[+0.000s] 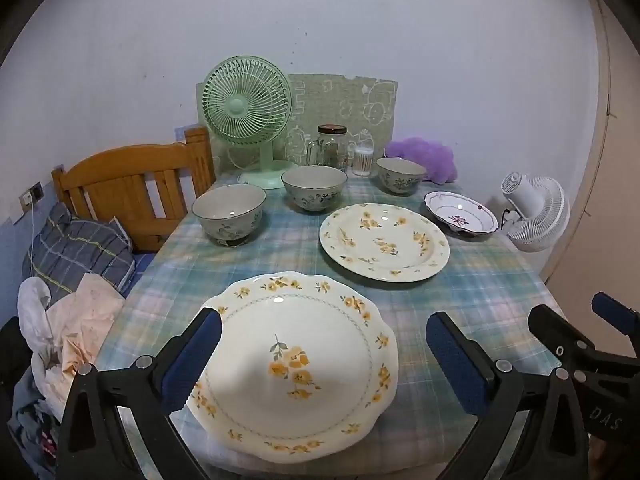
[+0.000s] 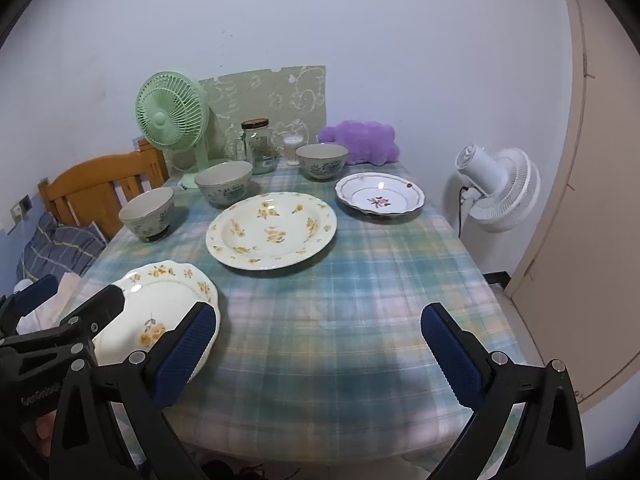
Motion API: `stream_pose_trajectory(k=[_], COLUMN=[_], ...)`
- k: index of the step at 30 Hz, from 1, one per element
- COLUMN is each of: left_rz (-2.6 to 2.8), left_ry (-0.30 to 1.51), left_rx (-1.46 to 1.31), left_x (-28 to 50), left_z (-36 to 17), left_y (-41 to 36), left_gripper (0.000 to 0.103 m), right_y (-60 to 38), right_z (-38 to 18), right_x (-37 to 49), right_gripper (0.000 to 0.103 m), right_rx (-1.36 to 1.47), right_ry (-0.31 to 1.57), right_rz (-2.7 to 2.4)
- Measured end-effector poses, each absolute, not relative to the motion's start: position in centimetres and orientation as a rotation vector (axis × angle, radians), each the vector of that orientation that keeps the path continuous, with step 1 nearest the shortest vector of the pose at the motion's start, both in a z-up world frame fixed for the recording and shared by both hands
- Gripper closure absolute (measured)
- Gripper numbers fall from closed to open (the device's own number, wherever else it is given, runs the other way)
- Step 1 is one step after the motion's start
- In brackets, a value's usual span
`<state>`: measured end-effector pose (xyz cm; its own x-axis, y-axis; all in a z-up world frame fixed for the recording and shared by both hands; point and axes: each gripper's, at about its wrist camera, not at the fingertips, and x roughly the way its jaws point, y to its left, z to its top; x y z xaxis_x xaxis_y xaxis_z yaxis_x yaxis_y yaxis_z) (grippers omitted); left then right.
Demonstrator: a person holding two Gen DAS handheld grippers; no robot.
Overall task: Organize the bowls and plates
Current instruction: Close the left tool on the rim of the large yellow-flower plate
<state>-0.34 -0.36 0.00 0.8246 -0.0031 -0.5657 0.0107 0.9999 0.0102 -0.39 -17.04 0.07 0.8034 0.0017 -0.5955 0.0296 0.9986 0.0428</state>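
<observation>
The scalloped yellow-flowered plate [image 1: 296,360] is lying flat at the near edge of the worktop [image 1: 480,280], directly ahead of the left hand-held gripper [image 1: 320,364], whose jaws are standing apart around its width (touching nothing, as far as I can judge). The right hand-held gripper [image 2: 320,352], also spread apart, is hovering over bare cloth just beside the plate, so the left is nearer.

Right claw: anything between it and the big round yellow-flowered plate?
No. Only bare checked tablecloth lies between the open right claw and that plate, seen in the right wrist view.
</observation>
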Motion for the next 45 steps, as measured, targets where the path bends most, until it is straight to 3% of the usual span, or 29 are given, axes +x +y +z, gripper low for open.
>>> stream_pose_trajectory(k=[45], left_rz=[-0.015], left_ry=[0.604], left_rx=[-0.027], left_x=[-1.4], left_z=[0.4], left_y=[-0.4], left_gripper=[0.0], right_y=[-17.5], right_z=[0.4], right_x=[-1.9], right_gripper=[0.0], right_rx=[0.049], right_ry=[0.613], right_rz=[-0.033])
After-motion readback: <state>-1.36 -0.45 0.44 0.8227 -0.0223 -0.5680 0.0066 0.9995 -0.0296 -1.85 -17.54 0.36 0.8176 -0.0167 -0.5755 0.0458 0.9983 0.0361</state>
